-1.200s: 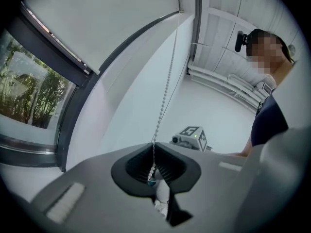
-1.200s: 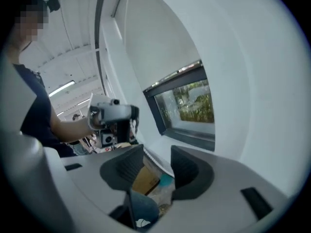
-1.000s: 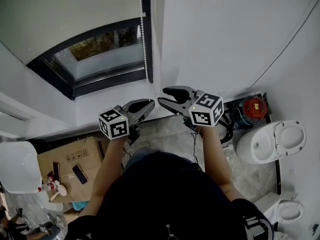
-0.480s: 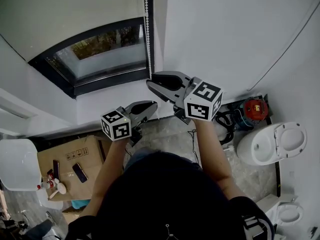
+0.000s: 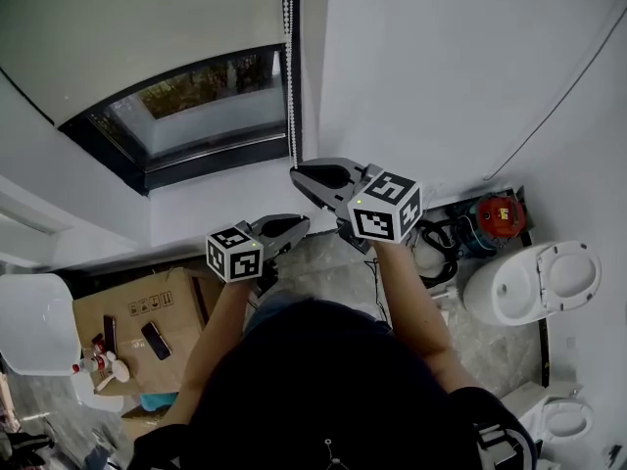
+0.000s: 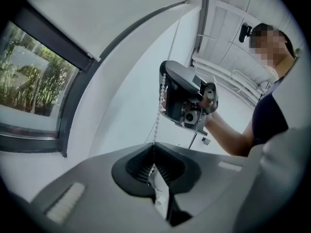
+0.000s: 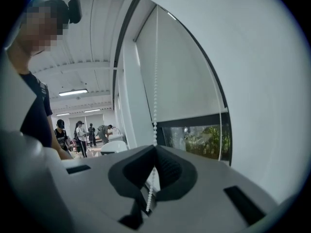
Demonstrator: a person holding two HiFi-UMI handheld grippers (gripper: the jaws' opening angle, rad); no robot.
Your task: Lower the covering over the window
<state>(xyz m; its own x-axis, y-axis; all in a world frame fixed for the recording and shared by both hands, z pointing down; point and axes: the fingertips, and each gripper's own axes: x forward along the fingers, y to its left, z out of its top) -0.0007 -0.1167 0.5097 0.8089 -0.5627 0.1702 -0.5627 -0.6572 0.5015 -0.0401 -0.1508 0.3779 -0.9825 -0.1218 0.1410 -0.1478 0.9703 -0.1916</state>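
Observation:
A white roller blind [image 5: 147, 18] covers the upper part of a dark-framed window [image 5: 196, 106]; glass shows below its hem. A white bead chain [image 5: 290, 67] hangs along the frame's right side. My right gripper [image 5: 297, 174] is shut on the chain just below the window's corner. In the right gripper view the bead chain [image 7: 155, 81] runs down into the closed jaws of the right gripper [image 7: 155, 149]. My left gripper [image 5: 304, 224] sits lower and is shut on the same chain. In the left gripper view the left gripper [image 6: 154, 152] pinches the bead chain [image 6: 158, 125], which rises to the right gripper [image 6: 187, 98] above.
On the floor below, a cardboard box [image 5: 137, 321] with small items is at the left. A toilet [image 5: 529, 282] and a red device [image 5: 498, 211] with cables are at the right, and a white basin [image 5: 34, 326] at the far left. Several people [image 7: 82, 135] stand far off.
My right gripper moved up and left to the bead chain and closed on it. The left gripper stayed shut on the chain, shifted slightly down and right.

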